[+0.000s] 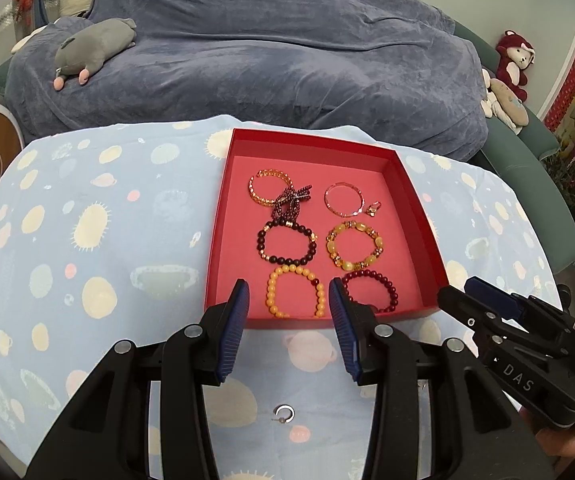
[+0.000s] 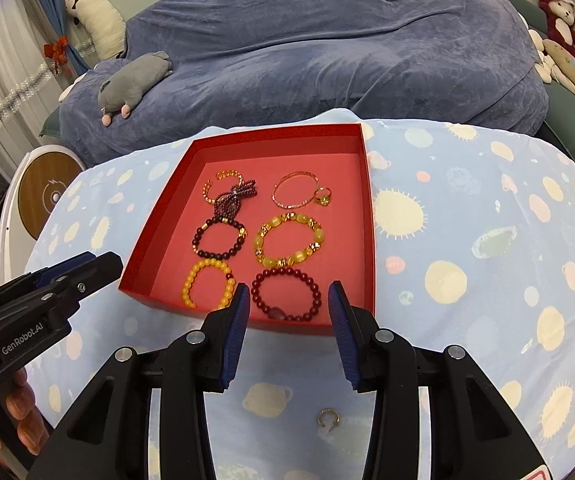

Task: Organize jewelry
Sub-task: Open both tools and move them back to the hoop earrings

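Observation:
A red tray (image 1: 419, 216) (image 2: 369, 216) lies on the patterned cloth and holds several bead bracelets, among them a yellow one (image 1: 296, 292) (image 2: 207, 284) and a dark red one (image 1: 371, 290) (image 2: 286, 294) at the near edge. A thin bangle (image 1: 343, 199) (image 2: 293, 190) and a gold ring (image 1: 373, 209) (image 2: 322, 197) lie at the back. A small open ring (image 1: 285, 414) (image 2: 328, 417) lies on the cloth, outside the tray, below both grippers. My left gripper (image 1: 289, 304) is open and empty. My right gripper (image 2: 289, 304) is open and empty.
The table is covered by a light blue cloth (image 1: 87, 240) with planet prints. Behind it is a sofa under a blue-grey blanket (image 1: 267, 48) with a grey plush toy (image 1: 95, 46). A round wooden-topped object (image 2: 45, 192) stands at the left.

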`<state>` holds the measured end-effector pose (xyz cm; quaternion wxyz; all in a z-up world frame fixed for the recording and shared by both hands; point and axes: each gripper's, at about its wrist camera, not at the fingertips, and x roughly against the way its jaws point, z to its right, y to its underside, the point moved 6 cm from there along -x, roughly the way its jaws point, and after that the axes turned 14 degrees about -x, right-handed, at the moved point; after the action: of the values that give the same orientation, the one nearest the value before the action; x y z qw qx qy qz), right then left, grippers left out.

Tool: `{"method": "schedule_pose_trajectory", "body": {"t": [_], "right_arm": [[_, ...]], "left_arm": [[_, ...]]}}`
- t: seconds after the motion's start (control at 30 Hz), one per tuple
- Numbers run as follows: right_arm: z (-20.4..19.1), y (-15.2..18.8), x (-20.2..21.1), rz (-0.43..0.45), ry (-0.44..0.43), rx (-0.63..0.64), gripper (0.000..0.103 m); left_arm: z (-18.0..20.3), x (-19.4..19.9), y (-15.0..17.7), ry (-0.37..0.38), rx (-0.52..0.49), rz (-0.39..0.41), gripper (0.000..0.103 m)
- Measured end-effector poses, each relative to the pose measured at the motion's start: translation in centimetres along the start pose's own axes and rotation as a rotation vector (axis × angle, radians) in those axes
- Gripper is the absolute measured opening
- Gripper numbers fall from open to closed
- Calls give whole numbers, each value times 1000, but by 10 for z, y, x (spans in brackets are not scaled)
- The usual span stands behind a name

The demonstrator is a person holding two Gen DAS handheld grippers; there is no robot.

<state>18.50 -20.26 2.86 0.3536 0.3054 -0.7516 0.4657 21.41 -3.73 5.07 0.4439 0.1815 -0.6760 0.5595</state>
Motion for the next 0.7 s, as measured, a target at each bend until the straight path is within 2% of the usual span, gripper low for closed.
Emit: {"method": "schedule_pose_trajectory", "body": {"t": [0.4,0.7], "right_arm": [[20,57,20,-23,28,-14,40],[45,95,12,-72,63,-39,40]], "left_arm": [[3,14,69,10,40,-58,40],[15,8,111,8,8,-114,40]]}}
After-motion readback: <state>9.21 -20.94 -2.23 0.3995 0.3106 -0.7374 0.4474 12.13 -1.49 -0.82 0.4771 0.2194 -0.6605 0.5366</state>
